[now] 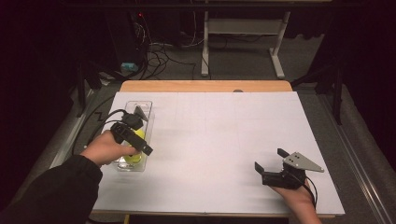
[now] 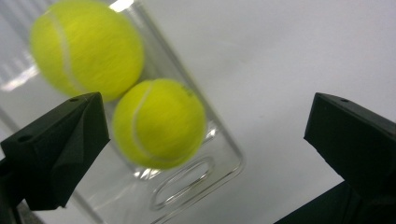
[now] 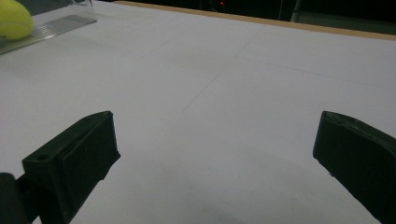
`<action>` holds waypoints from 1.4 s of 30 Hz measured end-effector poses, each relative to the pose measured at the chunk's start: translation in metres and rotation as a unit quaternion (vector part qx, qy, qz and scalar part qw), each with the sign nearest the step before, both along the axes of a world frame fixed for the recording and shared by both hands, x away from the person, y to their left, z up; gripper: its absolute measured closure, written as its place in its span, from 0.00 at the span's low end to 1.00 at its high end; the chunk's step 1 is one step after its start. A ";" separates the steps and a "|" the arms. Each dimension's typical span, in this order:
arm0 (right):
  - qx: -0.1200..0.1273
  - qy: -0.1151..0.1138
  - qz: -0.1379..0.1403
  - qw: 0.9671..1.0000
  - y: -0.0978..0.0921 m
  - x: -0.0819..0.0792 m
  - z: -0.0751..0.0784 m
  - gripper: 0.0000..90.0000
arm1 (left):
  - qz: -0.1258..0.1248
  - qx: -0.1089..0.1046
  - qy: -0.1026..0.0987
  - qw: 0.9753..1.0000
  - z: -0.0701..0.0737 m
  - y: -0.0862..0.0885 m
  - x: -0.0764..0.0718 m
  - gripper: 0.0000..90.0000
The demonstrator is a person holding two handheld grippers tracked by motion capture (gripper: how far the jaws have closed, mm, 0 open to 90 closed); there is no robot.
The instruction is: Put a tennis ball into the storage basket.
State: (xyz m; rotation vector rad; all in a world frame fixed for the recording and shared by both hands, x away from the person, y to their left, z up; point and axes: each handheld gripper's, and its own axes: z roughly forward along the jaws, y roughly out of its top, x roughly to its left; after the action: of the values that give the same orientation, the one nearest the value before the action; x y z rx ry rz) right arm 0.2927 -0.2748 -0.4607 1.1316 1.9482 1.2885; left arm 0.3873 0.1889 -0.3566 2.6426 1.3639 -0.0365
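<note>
Smooth white table [image 1: 210,140]: 2 fuzzy round balls [image 2: 159,122] in clear plastic tray [image 2: 187,186]; L gripper [image 2: 205,140] & R gripper [image 3: 215,154] fingers apart.

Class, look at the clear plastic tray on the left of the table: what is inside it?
Two yellow tennis balls lie inside the clear tray, side by side. In the high view the left hand-held gripper covers part of the tray, so anything beneath it is hidden.

Right gripper [image 3: 212,158]: jaws wide apart above white bench [image 3: 243,79]. Far left: yellow ball [image 3: 14,19], apparently in clear tray [image 3: 56,25].
</note>
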 end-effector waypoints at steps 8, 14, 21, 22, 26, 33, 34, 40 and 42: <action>0.000 -0.002 0.002 1.000 0.000 -0.001 0.001 0.00 | -0.040 -0.012 0.005 0.999 -0.010 -0.046 0.001 0.01; 0.000 -0.001 0.004 1.000 0.001 -0.001 0.001 0.00 | -0.066 -0.019 0.010 0.998 -0.025 -0.076 -0.003 0.01; -0.001 -0.002 0.005 1.000 0.002 -0.002 0.001 0.00 | -0.081 -0.023 0.005 0.996 -0.048 -0.096 -0.011 0.01; -0.001 -0.002 0.005 1.000 0.002 -0.002 0.001 0.00 | -0.082 -0.030 0.005 0.996 -0.052 -0.098 -0.012 0.01; -0.001 -0.002 0.005 1.000 0.002 -0.002 0.001 0.00 | -0.077 -0.052 0.002 0.996 -0.067 -0.101 -0.015 0.00; -0.003 -0.004 0.008 1.000 0.003 -0.002 0.001 0.00 | -0.051 -0.112 -0.064 0.990 -0.086 -0.097 -0.029 0.00; -0.002 -0.004 0.008 1.000 0.003 -0.002 0.001 0.00 | -0.048 -0.126 -0.084 0.987 -0.088 -0.095 -0.032 0.00; 0.003 -0.005 0.011 1.000 0.004 -0.003 0.001 0.00 | -0.028 -0.205 -0.169 0.964 -0.097 -0.081 -0.047 0.00; 0.004 -0.005 0.012 1.000 0.004 -0.004 0.002 0.00 | -0.022 -0.235 -0.195 0.952 -0.100 -0.076 -0.051 0.01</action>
State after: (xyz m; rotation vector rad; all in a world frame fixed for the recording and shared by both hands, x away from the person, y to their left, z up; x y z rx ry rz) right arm 0.2886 -0.2705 -0.4588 1.1068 1.9575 1.3132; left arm 0.3366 0.1125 -0.4562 2.1360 1.0136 0.1329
